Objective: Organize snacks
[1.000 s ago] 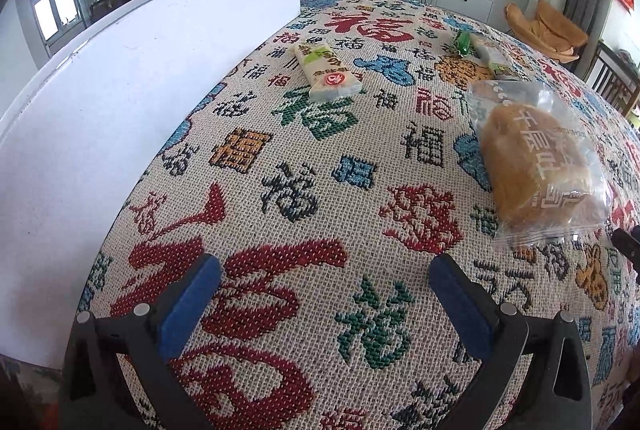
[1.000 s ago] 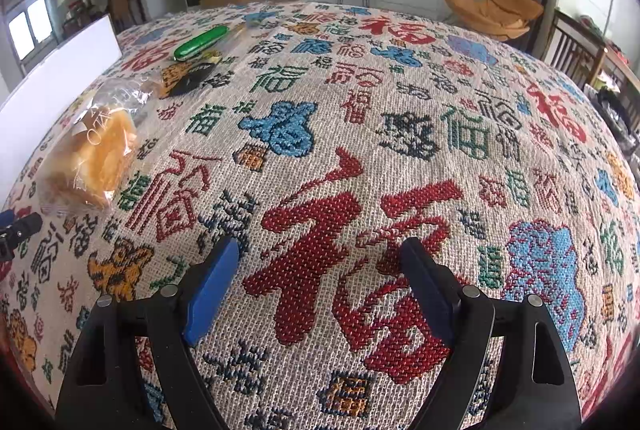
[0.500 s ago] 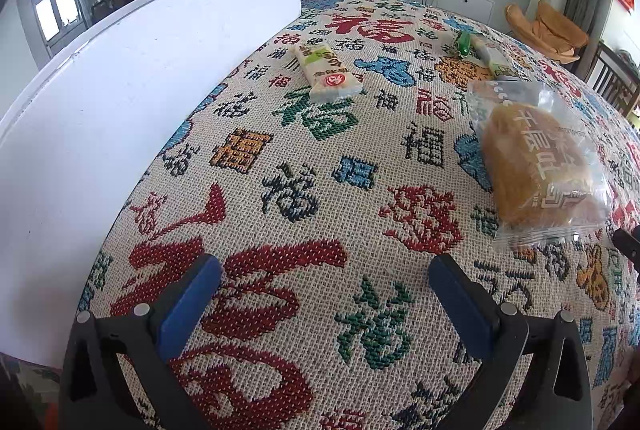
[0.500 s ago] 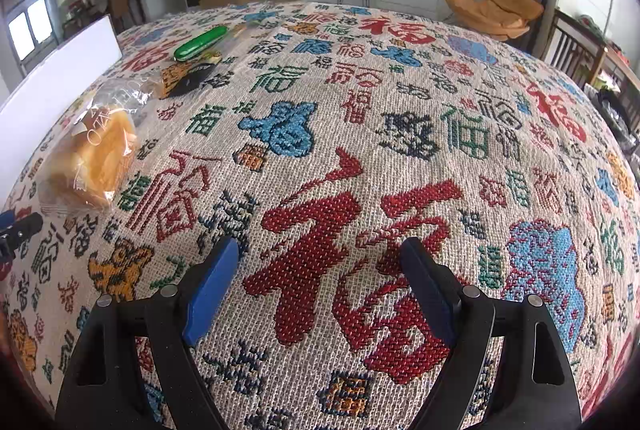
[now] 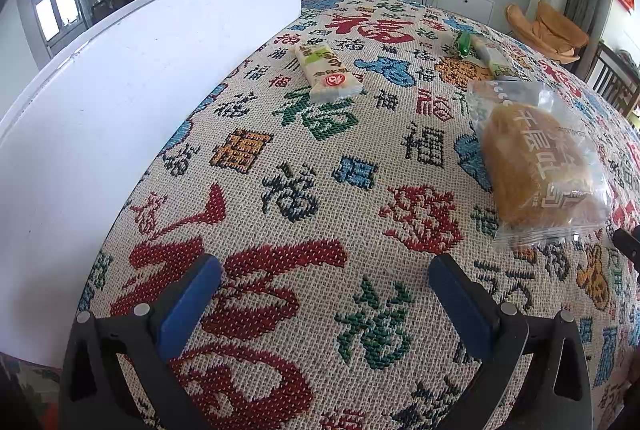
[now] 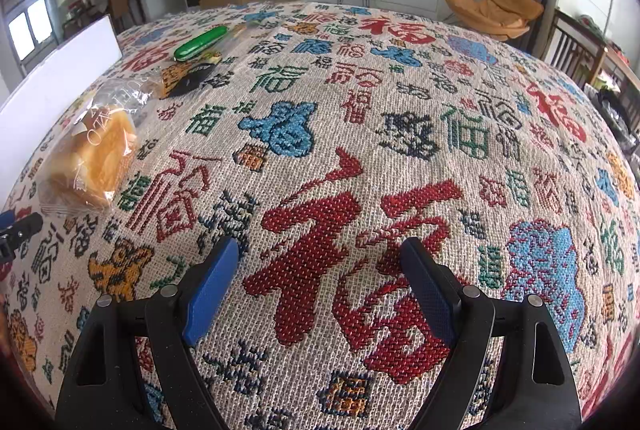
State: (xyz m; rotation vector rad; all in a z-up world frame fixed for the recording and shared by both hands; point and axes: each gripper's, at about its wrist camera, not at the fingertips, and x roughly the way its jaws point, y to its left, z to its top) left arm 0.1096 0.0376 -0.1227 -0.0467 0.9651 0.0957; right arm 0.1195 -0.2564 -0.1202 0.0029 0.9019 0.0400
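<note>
Seen only from the left wrist: a cream-and-green wrapped snack bar (image 5: 329, 73) lying flat on the patterned cloth (image 5: 320, 189) of the worktop, near the white board (image 5: 132, 101) standing upright along the left edge. Seen only from the right wrist: the broad right half of the cloth, bare of snacks, and a dark flat packet (image 6: 192, 79) just beside the green snack stick (image 6: 201, 43) at far left. Shared by both views: the bagged bread (image 5: 536, 165) in its clear wrapper, the green stick, and a second pale bar (image 5: 491, 55) beside the stick in the left view.

No bin, tray or basket in either view — only the clear bag holding the golden bread, sealed at its near end, and the closed wrappers around the bars.

Left hand-held gripper (image 5: 324, 284) spread wide, blue pads apart, nothing between them; hovering low over the cloth, with the bagged bread ahead and to the right, just beyond the right finger, not touching. Snack bar well ahead, slightly left of centre. Right hand-held gripper (image 6: 320, 270) likewise spread wide and empty over a large red character; bagged bread (image 6: 94, 159) ahead and off to the left, well apart from the left finger — green stick farther still, up near the board (image 6: 52, 97).
</note>
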